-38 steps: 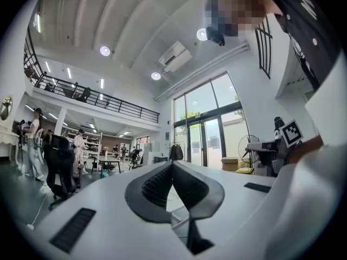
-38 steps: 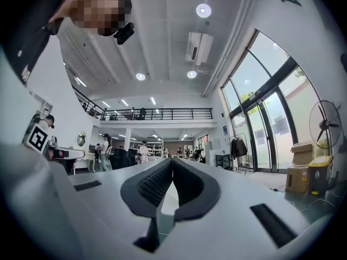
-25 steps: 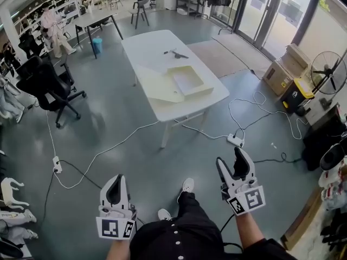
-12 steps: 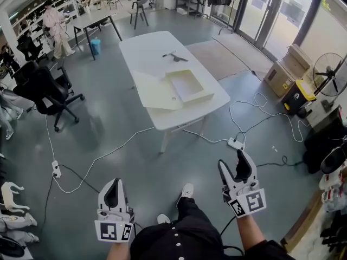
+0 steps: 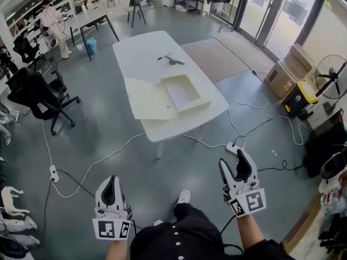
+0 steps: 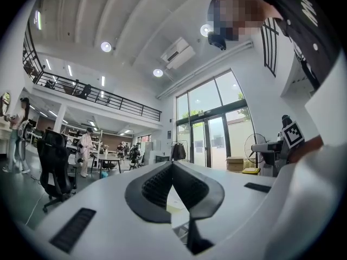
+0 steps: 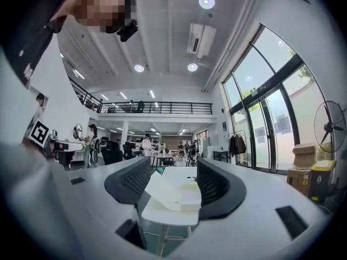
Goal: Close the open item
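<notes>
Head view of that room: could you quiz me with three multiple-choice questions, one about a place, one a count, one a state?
1. Where is the flat white cardboard box relative to the white table? A under it; B on it; C leaning against it.
2. How many hand-held grippers show? A one; B two; C three.
3. The box's lid is: A open; B shut; C missing.
Key: 1 B, it lies on the tabletop. 2 B, the left gripper and right gripper near the bottom edge. 3 A, the lid is swung aside, the tray bare.
</notes>
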`<state>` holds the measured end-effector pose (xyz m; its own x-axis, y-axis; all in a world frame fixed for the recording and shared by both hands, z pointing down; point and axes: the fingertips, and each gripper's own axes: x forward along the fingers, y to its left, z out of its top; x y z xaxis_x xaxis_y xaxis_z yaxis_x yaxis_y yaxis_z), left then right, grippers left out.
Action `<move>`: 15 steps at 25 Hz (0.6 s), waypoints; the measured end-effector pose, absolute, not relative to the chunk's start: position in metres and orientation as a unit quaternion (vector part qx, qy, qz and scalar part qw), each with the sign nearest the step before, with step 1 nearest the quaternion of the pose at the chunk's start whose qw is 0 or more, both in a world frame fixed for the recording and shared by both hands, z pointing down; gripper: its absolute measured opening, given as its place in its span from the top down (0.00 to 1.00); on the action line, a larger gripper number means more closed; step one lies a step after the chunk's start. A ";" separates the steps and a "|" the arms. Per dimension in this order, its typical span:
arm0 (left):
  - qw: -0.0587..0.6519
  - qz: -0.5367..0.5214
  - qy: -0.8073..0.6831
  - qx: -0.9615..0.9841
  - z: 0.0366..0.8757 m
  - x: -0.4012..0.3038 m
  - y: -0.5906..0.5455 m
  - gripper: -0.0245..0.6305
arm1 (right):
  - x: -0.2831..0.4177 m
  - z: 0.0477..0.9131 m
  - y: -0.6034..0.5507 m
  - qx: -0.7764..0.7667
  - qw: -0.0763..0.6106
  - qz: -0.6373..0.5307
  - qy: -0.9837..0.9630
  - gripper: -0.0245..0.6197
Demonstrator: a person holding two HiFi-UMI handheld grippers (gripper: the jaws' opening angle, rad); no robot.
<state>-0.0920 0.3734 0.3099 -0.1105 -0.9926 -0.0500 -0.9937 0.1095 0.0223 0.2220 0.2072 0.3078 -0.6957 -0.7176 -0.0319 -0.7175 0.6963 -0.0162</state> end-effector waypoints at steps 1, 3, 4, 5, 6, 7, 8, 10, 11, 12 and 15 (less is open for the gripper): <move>0.012 0.025 0.747 -0.665 0.309 -0.093 0.365 0.94 | 0.222 0.307 0.199 -0.389 0.017 -0.001 0.921 0.53; 0.013 0.026 0.750 -0.661 0.306 -0.094 0.348 0.94 | 0.223 0.306 0.182 -0.387 0.016 0.000 0.922 0.55; 0.014 0.027 0.751 -0.659 0.305 -0.094 0.340 0.94 | 0.223 0.306 0.175 -0.385 0.016 0.001 0.923 0.56; 0.015 0.027 0.752 -0.658 0.304 -0.093 0.334 0.94 | 0.223 0.305 0.168 -0.384 0.017 0.001 0.923 0.56; 0.016 0.027 0.754 -0.656 0.303 -0.093 0.327 0.94 | 0.224 0.304 0.161 -0.382 0.018 0.001 0.924 0.57; 0.018 0.027 0.756 -0.654 0.302 -0.092 0.321 0.94 | 0.224 0.303 0.154 -0.380 0.019 0.001 0.925 0.57; 0.020 0.027 0.757 -0.652 0.301 -0.091 0.315 0.94 | 0.224 0.303 0.147 -0.378 0.021 0.001 0.926 0.55; 0.021 0.027 0.762 -0.647 0.300 -0.090 0.304 0.94 | 0.223 0.303 0.134 -0.369 0.020 0.003 0.929 0.53; 0.021 0.027 0.765 -0.643 0.299 -0.089 0.300 0.94 | 0.222 0.303 0.128 -0.365 0.020 0.003 0.931 0.52; 0.021 0.027 0.769 -0.639 0.298 -0.089 0.297 0.94 | 0.222 0.303 0.122 -0.360 0.021 0.002 0.933 0.52; 0.021 0.027 0.777 -0.629 0.297 -0.085 0.292 0.94 | 0.223 0.304 0.109 -0.351 0.025 -0.005 0.936 0.52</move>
<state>-0.0853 0.2920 0.2973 -0.2089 -0.9756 -0.0672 -0.9779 0.2084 0.0149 0.2225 0.1088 0.3041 -0.7530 -0.6566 -0.0436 -0.6561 0.7542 -0.0271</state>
